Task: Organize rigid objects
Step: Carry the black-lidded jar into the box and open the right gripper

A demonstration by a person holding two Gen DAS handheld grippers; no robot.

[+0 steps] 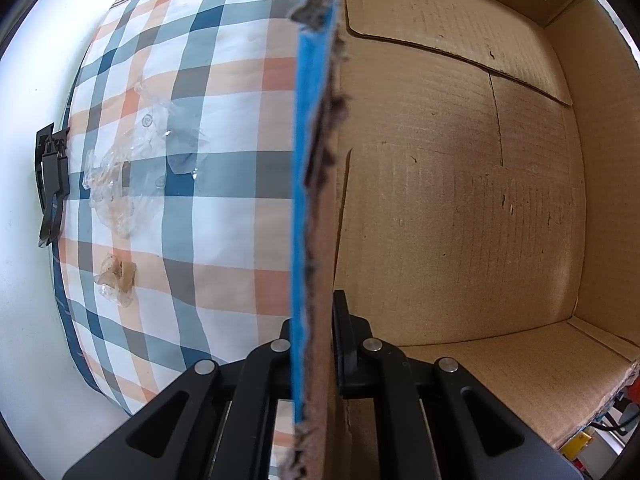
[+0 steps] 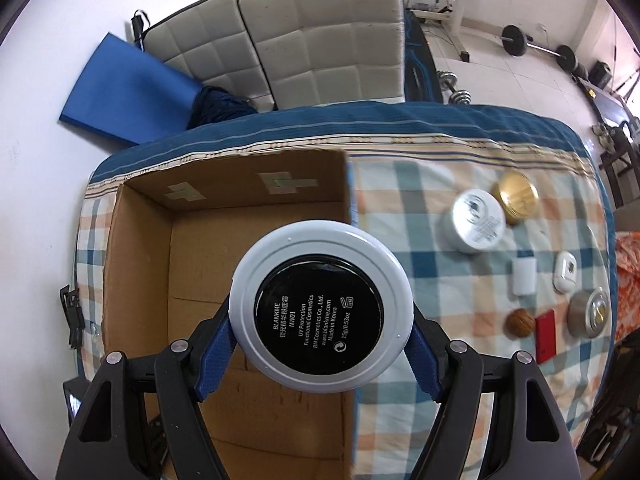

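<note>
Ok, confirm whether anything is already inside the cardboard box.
No: the cardboard box floor shows bare in the left wrist view.

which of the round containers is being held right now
The white compact with the black label, clamped in the right gripper over the cardboard box; the others lie on the checked cloth.

The round compact [image 2: 321, 307] hides the middle of the cardboard box [image 2: 140, 264] behind it, and the box's near end runs off the picture at 6 o'clock. In the left wrist view the box wall [image 1: 316, 200] covers most of the left hand-held gripper [image 1: 314, 344], so only one finger [image 1: 340, 320] shows. At 9 o'clock a black clip [image 1: 50, 184] is too warped to identify. At 3 o'clock in the right wrist view, the small white things [image 2: 525, 278] are too tiny to name, and the checked cloth [image 2: 500, 400] is cut off.
</note>
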